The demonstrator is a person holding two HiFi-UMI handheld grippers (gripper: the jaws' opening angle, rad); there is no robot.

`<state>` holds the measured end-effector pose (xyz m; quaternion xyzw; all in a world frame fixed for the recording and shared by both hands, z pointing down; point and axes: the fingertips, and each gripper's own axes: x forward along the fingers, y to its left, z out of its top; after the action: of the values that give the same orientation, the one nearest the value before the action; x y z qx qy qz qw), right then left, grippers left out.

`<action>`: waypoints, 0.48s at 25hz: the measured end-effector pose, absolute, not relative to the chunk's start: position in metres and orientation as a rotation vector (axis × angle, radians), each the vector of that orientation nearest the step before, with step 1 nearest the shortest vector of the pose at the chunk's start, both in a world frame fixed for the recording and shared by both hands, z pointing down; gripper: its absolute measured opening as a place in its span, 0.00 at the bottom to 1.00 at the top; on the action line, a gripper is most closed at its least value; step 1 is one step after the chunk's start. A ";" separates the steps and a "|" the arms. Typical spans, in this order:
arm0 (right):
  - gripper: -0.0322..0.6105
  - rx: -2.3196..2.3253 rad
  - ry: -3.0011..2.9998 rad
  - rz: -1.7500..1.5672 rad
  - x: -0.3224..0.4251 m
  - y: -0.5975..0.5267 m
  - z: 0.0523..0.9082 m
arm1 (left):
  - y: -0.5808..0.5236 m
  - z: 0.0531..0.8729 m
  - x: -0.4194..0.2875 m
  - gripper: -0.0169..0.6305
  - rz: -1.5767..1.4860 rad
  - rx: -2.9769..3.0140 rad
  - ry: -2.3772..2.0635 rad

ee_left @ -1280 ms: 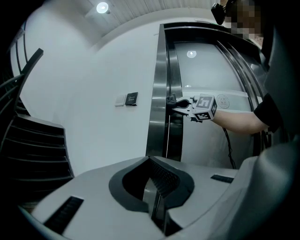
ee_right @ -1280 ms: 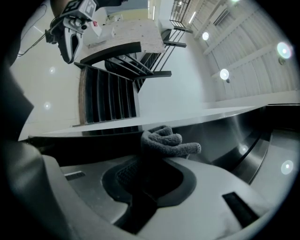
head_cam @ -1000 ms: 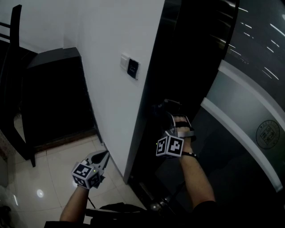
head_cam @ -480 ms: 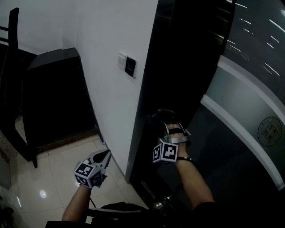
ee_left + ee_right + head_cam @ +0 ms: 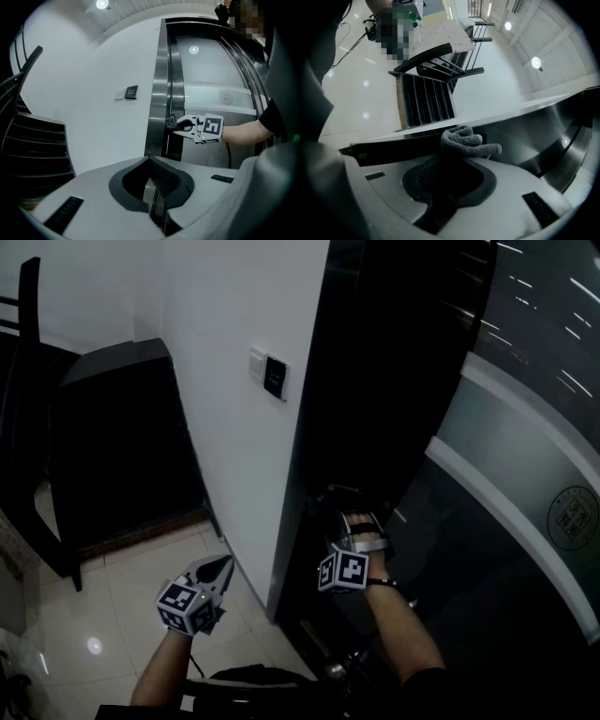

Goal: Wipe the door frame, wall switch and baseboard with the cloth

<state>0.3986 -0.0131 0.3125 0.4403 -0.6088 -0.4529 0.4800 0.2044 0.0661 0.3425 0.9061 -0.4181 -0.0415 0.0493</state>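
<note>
A grey cloth (image 5: 466,140) is bunched in my right gripper (image 5: 454,161), which is shut on it. The cloth (image 5: 170,122) presses against the dark metal door frame (image 5: 347,381), low on its inner edge. In the head view the right gripper (image 5: 333,502) is at mid-frame height, its marker cube below it. The wall switch (image 5: 277,378) sits higher up on the white wall, a small white plate beside it. My left gripper (image 5: 221,568) hangs low over the floor tiles, shut and holding nothing (image 5: 152,180). I cannot make out the baseboard.
A dark low cabinet (image 5: 112,427) and a slatted dark chair (image 5: 28,381) stand left of the wall. Glossy pale tiles (image 5: 122,587) cover the floor. Right of the frame is a glass door with a frosted band (image 5: 525,474).
My right gripper has slid down the door frame with the cloth. The left gripper has stayed almost where it was.
</note>
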 end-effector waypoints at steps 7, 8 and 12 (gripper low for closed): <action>0.16 1.050 -1.527 -1.046 0.398 -0.013 0.350 | 0.068 0.349 0.205 0.03 -0.106 2.751 -1.273; 0.16 1.045 -1.530 -1.038 0.398 -0.012 0.356 | 0.069 0.351 0.204 0.03 -0.101 2.748 -1.273; 0.16 1.021 -1.541 -1.012 0.399 -0.012 0.375 | 0.069 0.355 0.201 0.03 -0.094 2.733 -1.287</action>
<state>0.3988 -0.0120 0.3746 0.4211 -0.6357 -0.4175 0.4942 0.2005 0.0691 0.3547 0.9026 -0.4252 -0.0309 0.0596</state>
